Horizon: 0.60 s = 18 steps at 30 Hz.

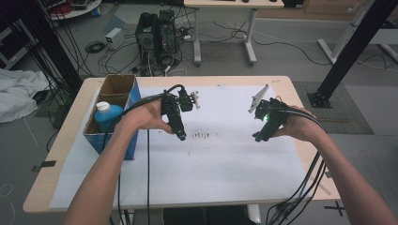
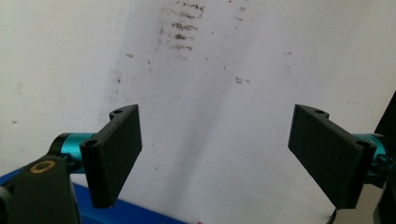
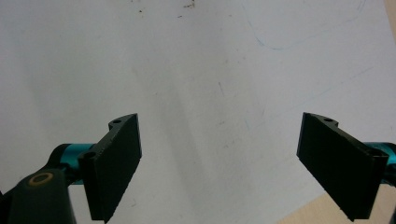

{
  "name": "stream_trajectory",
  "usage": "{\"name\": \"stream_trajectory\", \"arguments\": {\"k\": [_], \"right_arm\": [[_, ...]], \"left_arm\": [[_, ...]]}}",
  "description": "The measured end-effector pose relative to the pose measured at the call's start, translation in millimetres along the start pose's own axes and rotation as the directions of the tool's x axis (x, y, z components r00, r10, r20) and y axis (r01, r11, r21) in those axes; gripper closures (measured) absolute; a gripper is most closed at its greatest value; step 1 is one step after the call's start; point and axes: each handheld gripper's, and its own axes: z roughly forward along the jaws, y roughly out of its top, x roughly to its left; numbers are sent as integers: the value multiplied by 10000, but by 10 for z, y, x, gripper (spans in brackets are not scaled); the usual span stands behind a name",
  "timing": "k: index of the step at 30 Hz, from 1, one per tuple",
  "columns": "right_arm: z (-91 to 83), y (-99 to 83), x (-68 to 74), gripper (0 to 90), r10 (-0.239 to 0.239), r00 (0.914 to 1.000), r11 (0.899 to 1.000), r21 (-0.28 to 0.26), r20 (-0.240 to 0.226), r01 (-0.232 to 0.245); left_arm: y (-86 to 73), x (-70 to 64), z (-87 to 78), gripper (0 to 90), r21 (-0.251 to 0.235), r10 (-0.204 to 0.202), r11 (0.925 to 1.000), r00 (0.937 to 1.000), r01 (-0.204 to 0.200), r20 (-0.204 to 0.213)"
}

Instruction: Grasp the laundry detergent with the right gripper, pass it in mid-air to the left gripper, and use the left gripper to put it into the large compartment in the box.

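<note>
Paper [image 1: 225, 154] covers most of the surface [image 1: 61, 140], with dark smudges [image 1: 202, 136] near its middle. Left tongs [image 1: 181, 136] hover over it just at 9 o'clock of the smudges, jaws wide apart and empty. Right tongs [image 1: 257, 137] hover at 3 o'clock, also spread and empty. At 9 o'clock sits a box [image 1: 115, 96] holding a bottle [image 1: 107, 115].

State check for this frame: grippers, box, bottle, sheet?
left gripper: open, nothing between its fingers, over the sheet.
right gripper: open, nothing between its fingers.
cardboard box: flaps open, at the table's left edge.
blue bottle: upright in the box, white cap on.
white sheet: flat, with dark smudges.
</note>
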Motion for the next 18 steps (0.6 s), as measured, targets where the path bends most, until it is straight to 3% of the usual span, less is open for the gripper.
{"name": "stream_trajectory", "arguments": {"k": [2, 3, 10, 18], "right_arm": [[3, -3, -9, 131, -50, 10000, 10000, -20, 2, 50], [3, -2, -7, 131, -13, 10000, 10000, -12, 6, 13], [3, 17, -12, 131, -197, 9998, 9998, 43, -33, 197], [5, 25, 3, 131, -40, 10000, 10000, 23, 17, 40]], "left_arm": [[-3, 3, -7, 175, 4, -30, 10000, 10000, 30, -30], [-2, 16, -20, 175, 116, 145, 9998, 9999, -144, -78], [-27, 5, -30, 176, 52, 27, 10000, 10000, -27, -39], [-38, -11, -51, 175, 51, 59, 10000, 9999, -59, -97]]}}
